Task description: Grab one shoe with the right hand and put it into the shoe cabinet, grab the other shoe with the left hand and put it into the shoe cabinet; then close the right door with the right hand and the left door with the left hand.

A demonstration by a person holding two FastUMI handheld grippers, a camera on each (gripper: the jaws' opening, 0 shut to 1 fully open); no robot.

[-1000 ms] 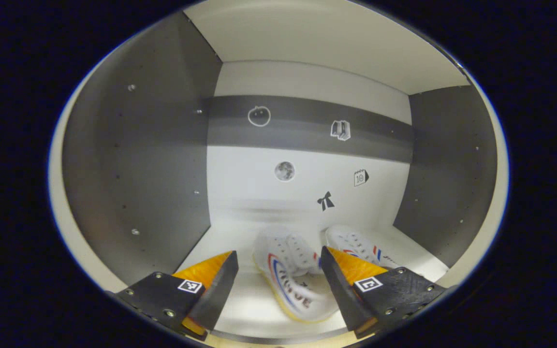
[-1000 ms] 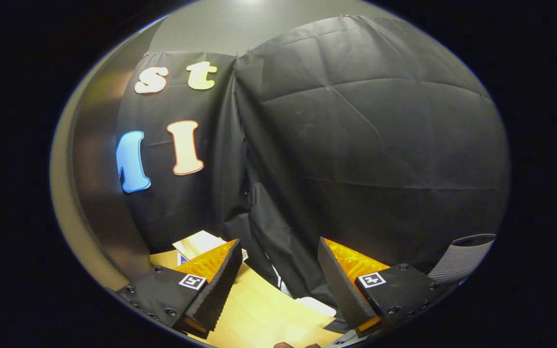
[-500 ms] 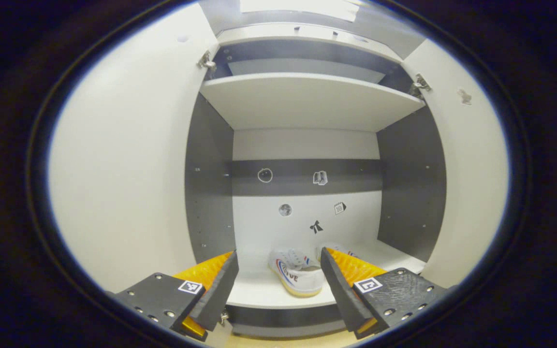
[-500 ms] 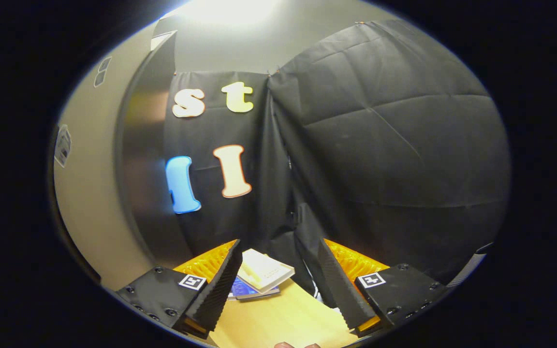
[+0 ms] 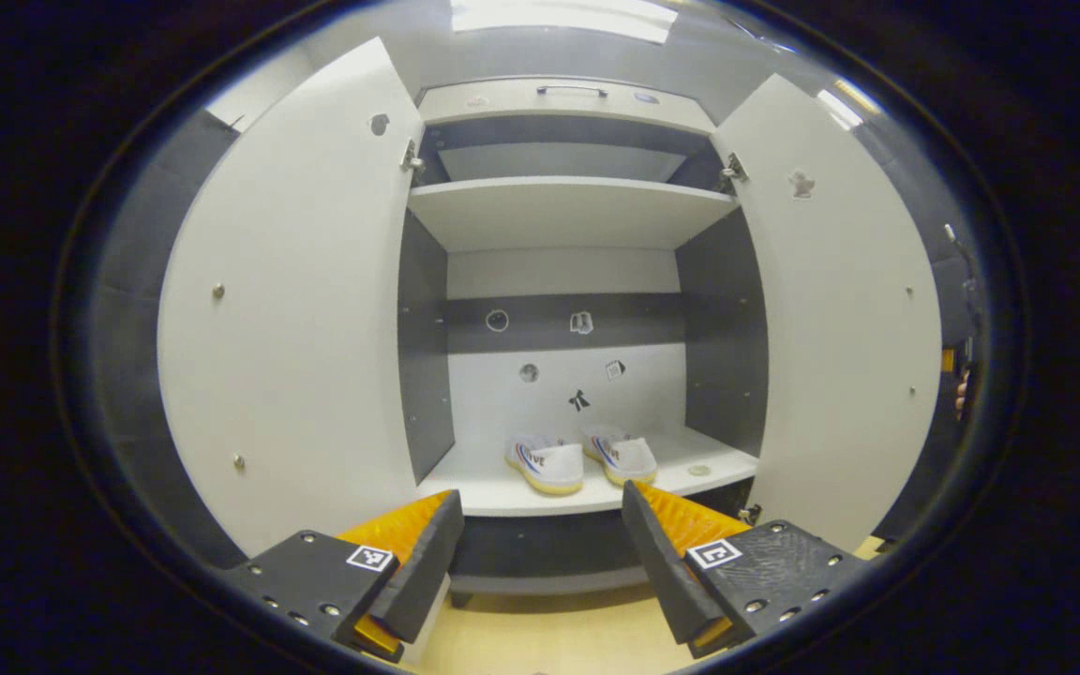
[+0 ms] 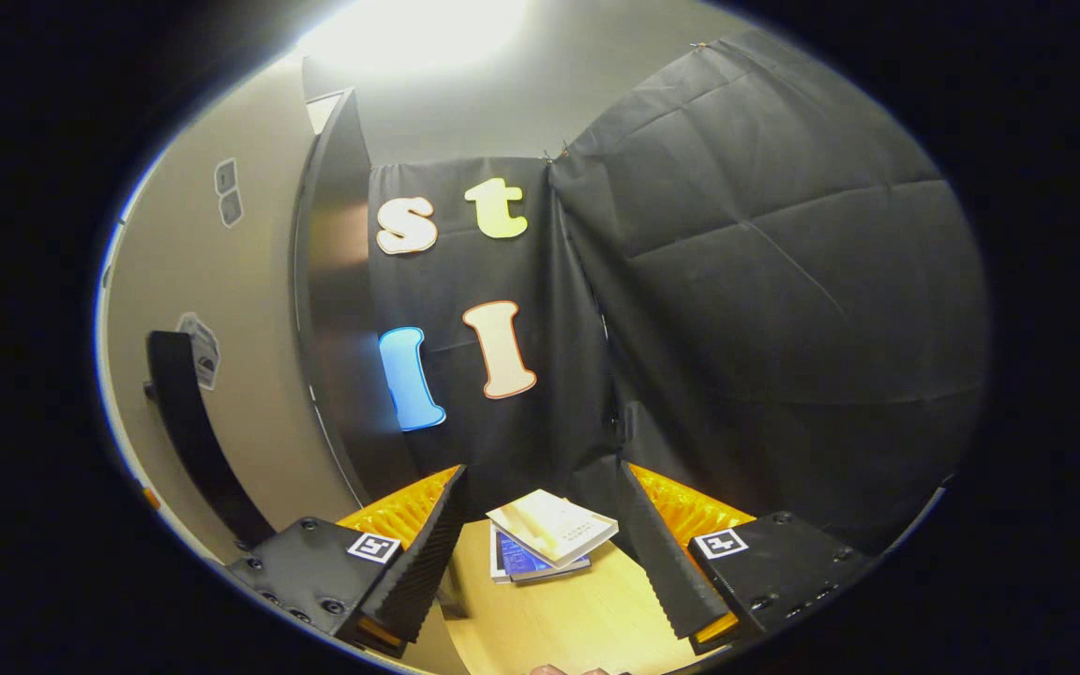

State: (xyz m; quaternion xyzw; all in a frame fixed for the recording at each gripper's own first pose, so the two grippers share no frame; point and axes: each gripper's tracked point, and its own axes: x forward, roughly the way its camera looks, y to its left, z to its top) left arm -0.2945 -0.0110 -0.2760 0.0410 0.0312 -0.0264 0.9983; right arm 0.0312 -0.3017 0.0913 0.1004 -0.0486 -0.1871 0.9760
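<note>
- In the left gripper view, the left gripper (image 5: 540, 548) sits low in front of the shoe cabinet (image 5: 563, 211). Its fingers are spread wide and hold nothing.
- Both cabinet doors are open. The left door (image 5: 301, 309) swings out on one side and the right door (image 5: 840, 319) swings out on the other.
- Two white shoes stand side by side on the bottom shelf (image 5: 502, 492) inside the cabinet. One shoe (image 5: 547, 462) is on the left and the other shoe (image 5: 622, 455) is just beside it on the right. Their heels face out.
- Small stickers (image 5: 579, 400) dot the back wall of the cabinet above the shoes.
- A higher shelf (image 5: 568, 206) sits above them, and a drawer with a handle (image 5: 573, 91) is at the top.
- A light wood floor (image 5: 549, 637) shows under the cabinet.
- In the right gripper view, the right gripper (image 6: 540, 548) points at the black cloth wall (image 6: 765, 309). Its fingers are spread wide and hold nothing.
- A small pile of books (image 6: 549, 534) lies on the wood floor (image 6: 549, 628) between the fingers, farther off.
- A pale door (image 6: 221, 375) with a dark handle (image 6: 193, 422) stands on the left of that view.
</note>
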